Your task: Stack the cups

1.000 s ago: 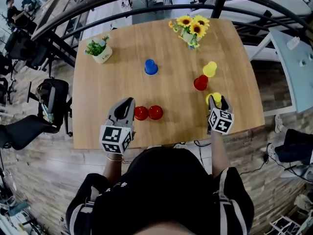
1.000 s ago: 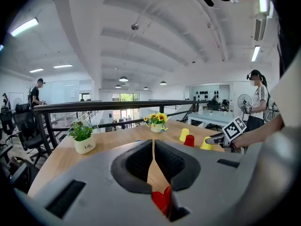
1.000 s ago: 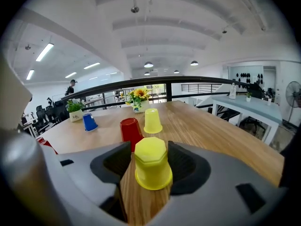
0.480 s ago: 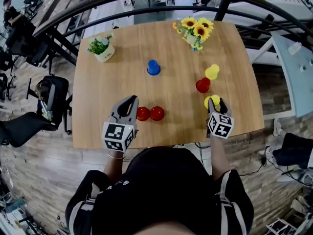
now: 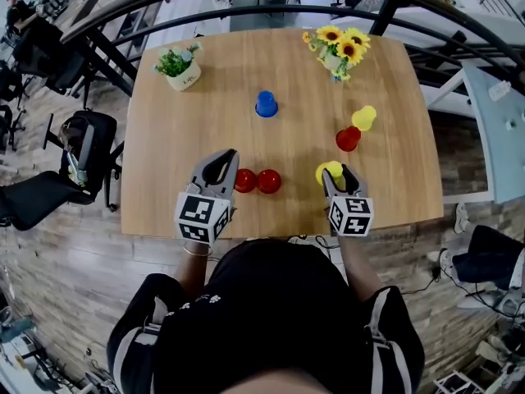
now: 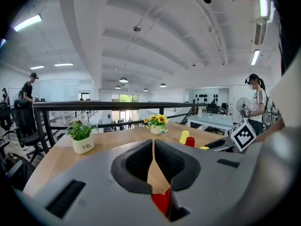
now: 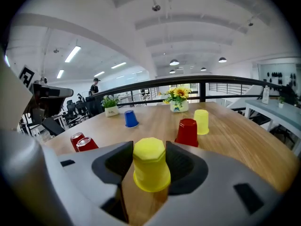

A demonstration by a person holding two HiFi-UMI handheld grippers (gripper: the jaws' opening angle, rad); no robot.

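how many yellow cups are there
2. One yellow cup is clamped in the right gripper, near the table's front edge. The other yellow cup stands upside down beside the red cup, farther back on the right. None looks hidden.

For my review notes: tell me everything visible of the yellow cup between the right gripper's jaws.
The yellow plastic-looking cup is upside down: its closed base, faceted at the edge, is on top, and the walls flare to a wider rim below. It stands upright, plain and undented. The right gripper is shut on it, one jaw against each side of its upper part. It is over the wooden table, near the person's edge. Whether its rim rests on the wood or is lifted cannot be told.
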